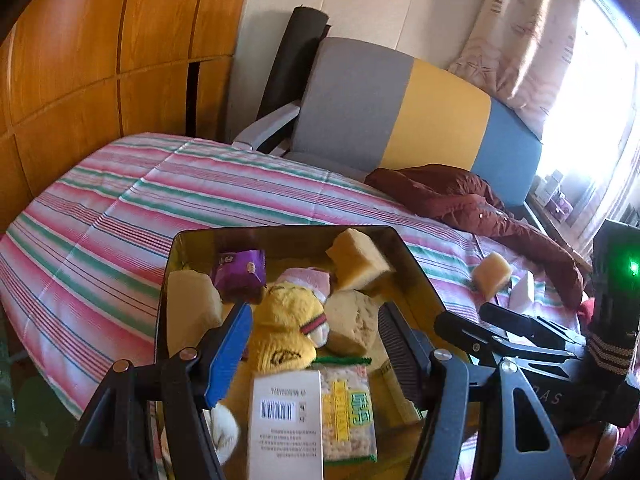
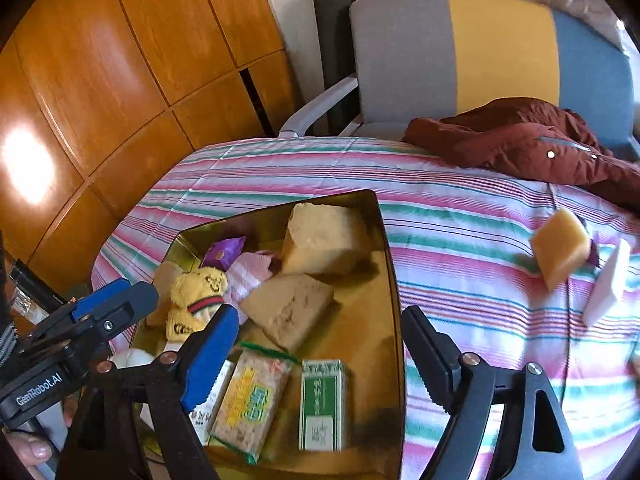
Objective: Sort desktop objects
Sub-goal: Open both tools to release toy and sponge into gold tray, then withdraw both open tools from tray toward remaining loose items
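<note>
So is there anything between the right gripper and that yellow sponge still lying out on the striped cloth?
Nothing visible. The right gripper is open and empty, and only bare striped cloth lies between it and the yellow sponge. A white block sits just beyond the sponge, not in the path.

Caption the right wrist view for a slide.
Open right gripper above a gold tray of sponges and snack packs; one sponge outside.

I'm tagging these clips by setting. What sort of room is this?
Probably a home living room or bedroom: a striped cloth covers the table, a grey, yellow and blue armchair stands behind it with a dark red jacket lying there, and wooden wall panels run alongside.
</note>
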Demonstrator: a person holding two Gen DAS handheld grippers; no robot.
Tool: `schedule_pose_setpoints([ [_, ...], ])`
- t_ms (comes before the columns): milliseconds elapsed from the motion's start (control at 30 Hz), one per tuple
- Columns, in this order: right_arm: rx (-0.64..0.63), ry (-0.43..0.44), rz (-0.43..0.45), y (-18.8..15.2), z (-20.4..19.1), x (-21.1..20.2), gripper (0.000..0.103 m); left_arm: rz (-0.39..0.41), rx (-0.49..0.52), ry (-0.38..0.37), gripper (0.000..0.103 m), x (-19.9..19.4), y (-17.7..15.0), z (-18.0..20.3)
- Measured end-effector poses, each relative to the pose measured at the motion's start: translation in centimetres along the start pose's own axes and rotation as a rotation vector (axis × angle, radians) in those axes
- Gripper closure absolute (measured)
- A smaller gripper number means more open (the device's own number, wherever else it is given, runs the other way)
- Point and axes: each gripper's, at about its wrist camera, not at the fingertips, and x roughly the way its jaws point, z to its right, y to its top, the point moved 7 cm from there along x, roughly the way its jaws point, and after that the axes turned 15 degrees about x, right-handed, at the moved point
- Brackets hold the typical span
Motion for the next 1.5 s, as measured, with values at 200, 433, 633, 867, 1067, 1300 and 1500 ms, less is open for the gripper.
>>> schedule_pose_setpoints([
  [200, -0.016, -0.013, 0.035, -1.0, 0.0, -1.9, 0.014, 0.015, 0.051, 0.011, 0.037, -1.6, -0.6, 1.5],
  [433, -0.010, -0.009, 0.060, -1.9, 0.4, -3.5, 0.014, 0.030, 0.104, 0.020, 0.037, -3.1, -1.1, 3.0],
  [633, 0.007, -0.017, 0.072, -1.9, 1.7, -4.4, 0.014, 0.029, 0.137, 0.009, 0.037, -3.5, -1.4, 4.3],
  [867, 0.038, -0.050, 0.091, -1.5, 4.1, -5.4, 0.009, 0.020, 0.171, -0.011, 0.037, -3.4, -1.6, 5.9],
  [1067, 0.061, -0.064, 0.096, -1.7, 5.5, -5.9, 0.009, 0.011, 0.203, -0.028, 0.037, -3.2, -1.9, 7.4],
  [1300, 0.068, -0.093, 0.092, -2.0, 7.1, -6.2, 0.009, -0.007, 0.244, -0.054, 0.037, -2.6, -2.3, 9.2],
  [1500, 0.105, -0.145, 0.081, -2.1, 9.7, -6.6, 0.009, -0.023, 0.283, -0.085, 0.037, -1.9, -2.4, 11.1],
])
